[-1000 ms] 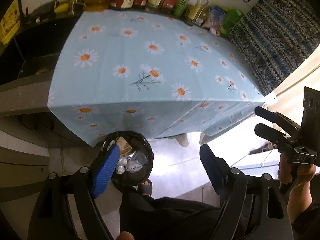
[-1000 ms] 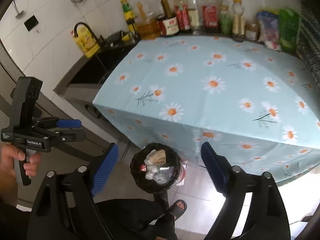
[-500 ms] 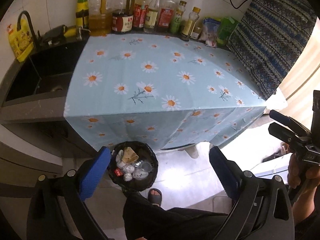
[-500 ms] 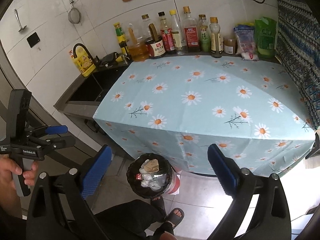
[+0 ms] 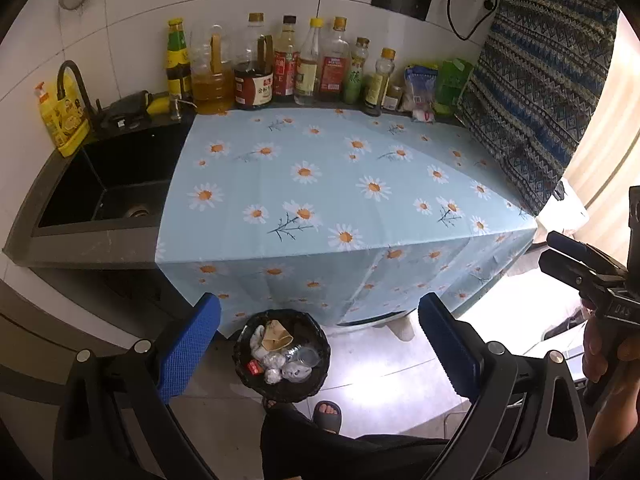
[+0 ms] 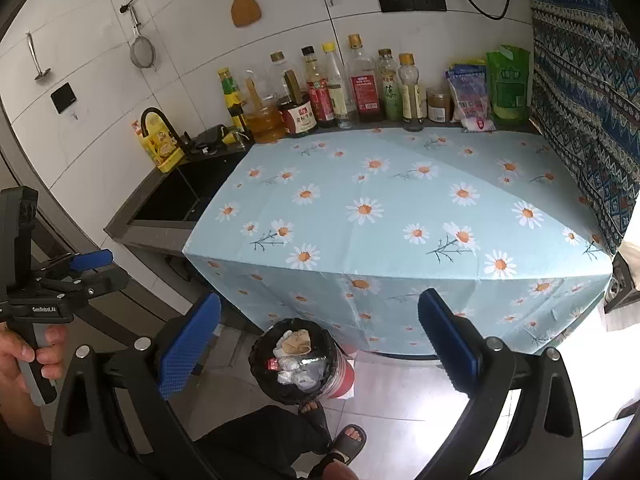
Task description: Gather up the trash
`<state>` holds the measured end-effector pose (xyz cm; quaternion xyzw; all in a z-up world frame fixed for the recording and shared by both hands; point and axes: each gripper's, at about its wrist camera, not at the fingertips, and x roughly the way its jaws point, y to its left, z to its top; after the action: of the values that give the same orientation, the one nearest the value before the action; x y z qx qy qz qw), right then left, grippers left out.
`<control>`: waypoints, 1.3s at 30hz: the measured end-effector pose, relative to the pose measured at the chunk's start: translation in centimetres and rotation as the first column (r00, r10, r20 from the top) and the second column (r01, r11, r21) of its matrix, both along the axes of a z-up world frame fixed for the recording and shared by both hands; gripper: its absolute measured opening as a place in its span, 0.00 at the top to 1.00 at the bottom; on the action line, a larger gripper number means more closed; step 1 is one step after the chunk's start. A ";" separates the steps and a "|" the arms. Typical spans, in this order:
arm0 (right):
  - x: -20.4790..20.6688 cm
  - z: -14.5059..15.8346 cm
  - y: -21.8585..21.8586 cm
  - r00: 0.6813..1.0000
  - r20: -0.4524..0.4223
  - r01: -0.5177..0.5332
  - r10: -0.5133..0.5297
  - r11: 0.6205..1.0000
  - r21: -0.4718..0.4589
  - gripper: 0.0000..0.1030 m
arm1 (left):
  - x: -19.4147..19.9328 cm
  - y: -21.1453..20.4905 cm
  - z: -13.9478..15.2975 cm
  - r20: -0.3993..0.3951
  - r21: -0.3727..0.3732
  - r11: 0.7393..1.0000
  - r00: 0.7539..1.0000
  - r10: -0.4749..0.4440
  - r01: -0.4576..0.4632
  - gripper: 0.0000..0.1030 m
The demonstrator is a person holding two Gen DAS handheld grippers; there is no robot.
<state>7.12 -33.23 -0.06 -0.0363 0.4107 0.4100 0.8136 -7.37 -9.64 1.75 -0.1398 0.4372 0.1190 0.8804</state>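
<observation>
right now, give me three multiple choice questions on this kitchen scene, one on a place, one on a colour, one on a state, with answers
1. Where does the trash bin stand?
A. on the tablecloth
B. on the floor in front of the table
C. inside the sink

2. What colour is the tablecloth?
A. light blue with daisies
B. plain red
C. green stripes

3. How is the left tool right now?
A. shut on a bottle
B. shut on a paper cup
C. open and holding nothing

Answers:
1. B: the bin sits on the tiles below the hanging front edge of the cloth, near the person's sandalled foot.
2. A: the cloth is pale blue, printed with white, orange-centred daisies.
3. C: its blue pads stand wide apart with only the floor and bin seen between them; the right tool is open in the same way.
</observation>
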 end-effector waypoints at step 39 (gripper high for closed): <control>0.4 0.1 0.7 0.999 0.026 -0.023 0.023 1.000 -0.016 0.05 | -0.2 0.7 0.7 0.017 0.055 0.998 1.000 0.023 -0.024 0.07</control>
<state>7.49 -32.49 0.07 -0.0528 0.4029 0.4155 0.8138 -7.55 -8.89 2.41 -0.1216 0.4250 0.1400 0.8860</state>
